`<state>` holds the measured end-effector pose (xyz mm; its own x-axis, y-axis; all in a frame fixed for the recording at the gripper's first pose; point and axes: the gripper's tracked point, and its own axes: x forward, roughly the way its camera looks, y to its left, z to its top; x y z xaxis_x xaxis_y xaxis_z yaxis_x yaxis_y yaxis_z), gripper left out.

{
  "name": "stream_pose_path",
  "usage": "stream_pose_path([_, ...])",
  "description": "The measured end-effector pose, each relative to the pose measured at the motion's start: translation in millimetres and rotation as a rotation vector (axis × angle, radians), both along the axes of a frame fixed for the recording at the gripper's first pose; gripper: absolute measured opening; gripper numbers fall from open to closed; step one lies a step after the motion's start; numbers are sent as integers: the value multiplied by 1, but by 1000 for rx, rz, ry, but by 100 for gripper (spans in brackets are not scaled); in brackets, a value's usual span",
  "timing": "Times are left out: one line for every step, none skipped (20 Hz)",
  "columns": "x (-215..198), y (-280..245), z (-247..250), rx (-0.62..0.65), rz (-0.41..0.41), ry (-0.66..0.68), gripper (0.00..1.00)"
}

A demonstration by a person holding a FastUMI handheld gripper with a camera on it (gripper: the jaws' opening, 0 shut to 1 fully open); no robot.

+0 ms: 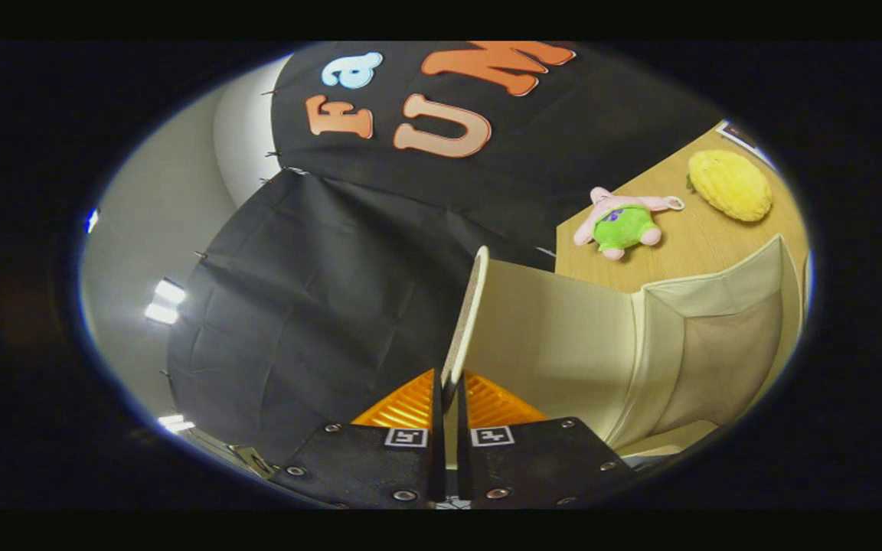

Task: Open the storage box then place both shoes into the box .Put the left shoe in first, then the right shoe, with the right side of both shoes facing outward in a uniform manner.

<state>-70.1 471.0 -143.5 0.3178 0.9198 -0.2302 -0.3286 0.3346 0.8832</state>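
Note:
My gripper (449, 386) is shut on the edge of the storage box's lid (465, 314), a thin cream panel seen edge-on that rises from between the fingers. The lid is swung up, and its pale inner face (548, 337) spreads to the right of the fingers. Beyond it the cream fabric box (724, 344) stands open, with its beige inside wall showing. The view is tilted, so the wooden table (686, 245) runs slantwise behind the box.
On the table beyond the box lie a pink and green plush toy (621, 223) and a yellow corn-shaped plush (730, 185). Black booth cloth (318, 306) hangs to the left of the lid, with a grey wall and ceiling lights (165, 302) further left.

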Motion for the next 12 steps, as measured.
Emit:
stream_pose_path([-2,1,2,-10,-4,-19,14])
stream_pose_path([-2,1,0,-30,-8,-37,22])
stream_pose_path([1,0,-4,-47,-15,-44,30])
stream_pose_path([4,-4,-7,-58,-29,-45,38])
stream_pose_path([7,-9,-7,-66,-44,-44,46])
stream_pose_path([11,-15,-9,-75,-63,-45,59])
stream_pose_path([16,-21,-11,-92,-85,-54,80])
stream_pose_path([21,-28,-15,-117,-107,-66,88])
stream_pose_path([24,-38,-17,-134,-125,-74,96])
stream_pose_path([28,-46,-18,-144,-139,-79,97])
stream_pose_path([30,-54,-17,-153,-152,-84,97])
stream_pose_path([33,-64,-16,-162,-167,-95,97])
